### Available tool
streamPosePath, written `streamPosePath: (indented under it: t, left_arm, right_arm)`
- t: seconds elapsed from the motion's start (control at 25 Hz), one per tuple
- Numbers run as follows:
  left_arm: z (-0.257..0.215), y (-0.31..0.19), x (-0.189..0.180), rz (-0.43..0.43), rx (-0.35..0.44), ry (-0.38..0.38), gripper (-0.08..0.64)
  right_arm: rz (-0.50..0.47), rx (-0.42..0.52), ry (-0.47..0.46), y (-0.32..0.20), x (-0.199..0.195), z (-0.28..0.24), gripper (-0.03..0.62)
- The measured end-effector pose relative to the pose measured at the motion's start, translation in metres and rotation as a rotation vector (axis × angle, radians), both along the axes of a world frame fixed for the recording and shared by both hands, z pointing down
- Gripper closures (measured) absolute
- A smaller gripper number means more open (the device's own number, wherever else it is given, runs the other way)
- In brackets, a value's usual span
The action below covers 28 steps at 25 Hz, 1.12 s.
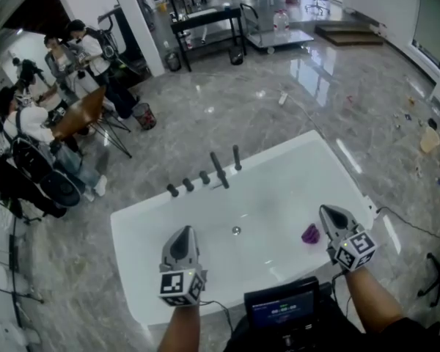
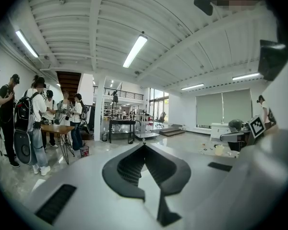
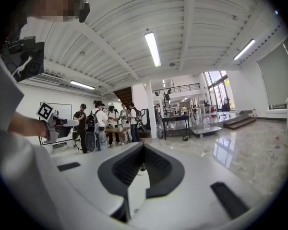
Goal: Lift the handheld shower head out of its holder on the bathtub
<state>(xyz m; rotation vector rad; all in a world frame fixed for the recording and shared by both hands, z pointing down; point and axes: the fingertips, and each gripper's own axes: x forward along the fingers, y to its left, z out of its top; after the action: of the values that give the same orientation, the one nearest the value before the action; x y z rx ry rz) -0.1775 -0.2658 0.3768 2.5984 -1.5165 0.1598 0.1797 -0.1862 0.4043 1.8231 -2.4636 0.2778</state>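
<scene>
A white bathtub [image 1: 161, 270] lies below me. On its far rim stand three dark knobs [image 1: 188, 185], a slim dark handheld shower head [image 1: 218, 170] upright in its holder, and a dark spout [image 1: 237, 158]. My left gripper [image 1: 183, 233] hovers over the tub's near left side, and the left gripper view shows it [image 2: 144, 146] shut with nothing in it. My right gripper [image 1: 328, 213] hangs over the near right side, also shut and empty [image 3: 143, 146]. Both are well short of the shower head.
A purple object [image 1: 310, 233] lies in the tub near the right gripper, and the drain [image 1: 236, 230] is in the middle. Several people stand round a small table [image 1: 77, 116] at the left. A black cart [image 1: 205, 28] is at the back. A screen [image 1: 282, 310] sits at my chest.
</scene>
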Motion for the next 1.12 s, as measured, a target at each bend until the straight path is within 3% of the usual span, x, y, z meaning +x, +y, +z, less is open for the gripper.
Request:
streamPosePath:
  t: [0.16,0.52,0.76,1.12]
  left_arm:
    - [-0.016,0.006,-0.001,-0.015,0.012,0.000,0.552]
    - [-0.033,0.023,-0.011,-0.140,0.023,-0.045,0.552]
    - [-0.026,0.025,0.007,-0.204,0.025,-0.052,0.552]
    - [-0.011,0.011,0.015,-0.252,0.025,-0.063,0.552]
  right_arm:
    - [-0.017,0.032,-0.004,-0.010,0.000,-0.016,0.589]
    - [-0.132,0.150,0.004,-0.049,-0.001,-0.055,0.589]
    - [-0.215,0.152,-0.009,-0.086,0.009,-0.052,0.589]
    - [-0.239,0.182,-0.029,-0.129,0.004,-0.050,0.589]
